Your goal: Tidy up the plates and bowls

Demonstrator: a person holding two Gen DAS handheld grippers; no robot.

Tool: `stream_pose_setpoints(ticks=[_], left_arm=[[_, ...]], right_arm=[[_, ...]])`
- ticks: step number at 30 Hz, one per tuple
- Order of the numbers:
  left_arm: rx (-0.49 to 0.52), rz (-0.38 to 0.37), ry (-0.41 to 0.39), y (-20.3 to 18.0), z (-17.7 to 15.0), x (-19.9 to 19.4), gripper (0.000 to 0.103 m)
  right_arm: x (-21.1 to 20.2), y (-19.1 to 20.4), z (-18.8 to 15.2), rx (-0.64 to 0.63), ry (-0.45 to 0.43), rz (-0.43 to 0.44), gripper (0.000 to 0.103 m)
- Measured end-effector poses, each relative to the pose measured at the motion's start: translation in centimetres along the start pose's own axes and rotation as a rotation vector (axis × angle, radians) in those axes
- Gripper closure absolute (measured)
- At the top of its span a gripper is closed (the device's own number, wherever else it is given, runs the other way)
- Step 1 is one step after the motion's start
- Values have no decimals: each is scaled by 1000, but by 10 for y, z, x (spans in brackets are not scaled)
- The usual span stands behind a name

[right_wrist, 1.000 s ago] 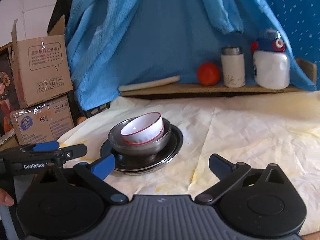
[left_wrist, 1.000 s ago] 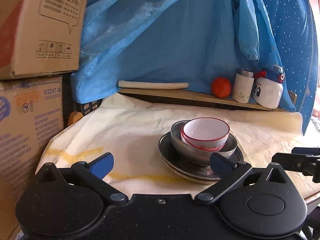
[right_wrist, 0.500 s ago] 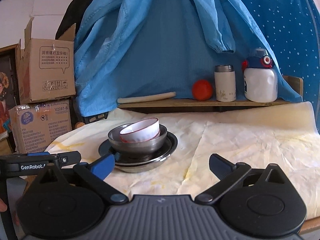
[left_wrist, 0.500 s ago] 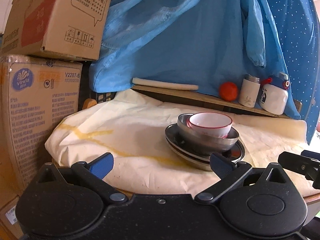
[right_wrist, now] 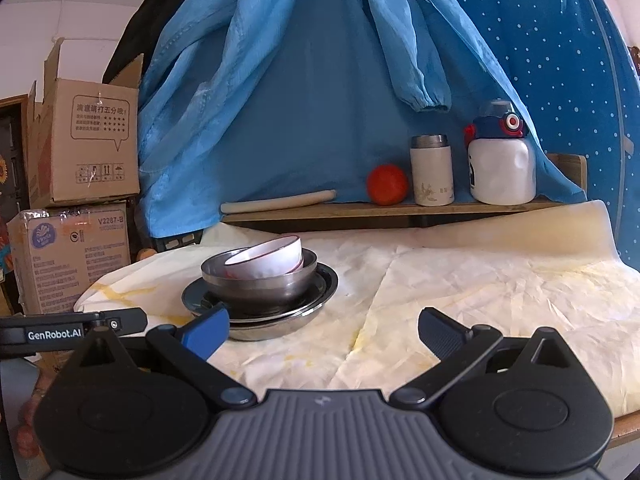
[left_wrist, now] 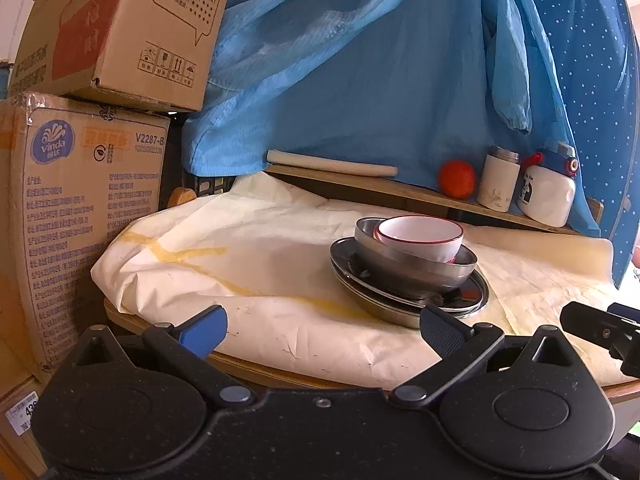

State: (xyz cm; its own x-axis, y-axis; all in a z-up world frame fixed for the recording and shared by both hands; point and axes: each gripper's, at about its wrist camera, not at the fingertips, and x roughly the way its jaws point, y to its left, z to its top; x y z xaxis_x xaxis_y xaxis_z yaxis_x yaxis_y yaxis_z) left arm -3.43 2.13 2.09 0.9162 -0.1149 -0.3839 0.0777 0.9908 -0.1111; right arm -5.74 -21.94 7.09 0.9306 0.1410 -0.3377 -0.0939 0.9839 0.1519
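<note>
only rightward: genrobot.ai label beside plates

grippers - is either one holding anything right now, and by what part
Nothing is held. The left gripper and the right gripper are both open with nothing between their fingers, short of the stack of bowls and plates on the table.

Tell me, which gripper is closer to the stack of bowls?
Left, though only slightly. The left gripper has its right finger just before the stack, which sits to its right. The right gripper has the stack ahead and to its left. Both are open and empty.
</note>
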Motion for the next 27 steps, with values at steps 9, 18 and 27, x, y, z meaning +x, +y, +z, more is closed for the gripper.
stream_pose_setpoints(ticks=[9,18,27], left_arm=[[10,19,-13,2,-3,-1,1],[8,25,-10,3,-4,0,1],[6,41,-15,4,-5,2,1]], right_arm=[[2,0,-2,-9,-7,-8,0],[5,0,-2,-8,3,-4,0],[7,-1,-3,-11,7,-6,0]])
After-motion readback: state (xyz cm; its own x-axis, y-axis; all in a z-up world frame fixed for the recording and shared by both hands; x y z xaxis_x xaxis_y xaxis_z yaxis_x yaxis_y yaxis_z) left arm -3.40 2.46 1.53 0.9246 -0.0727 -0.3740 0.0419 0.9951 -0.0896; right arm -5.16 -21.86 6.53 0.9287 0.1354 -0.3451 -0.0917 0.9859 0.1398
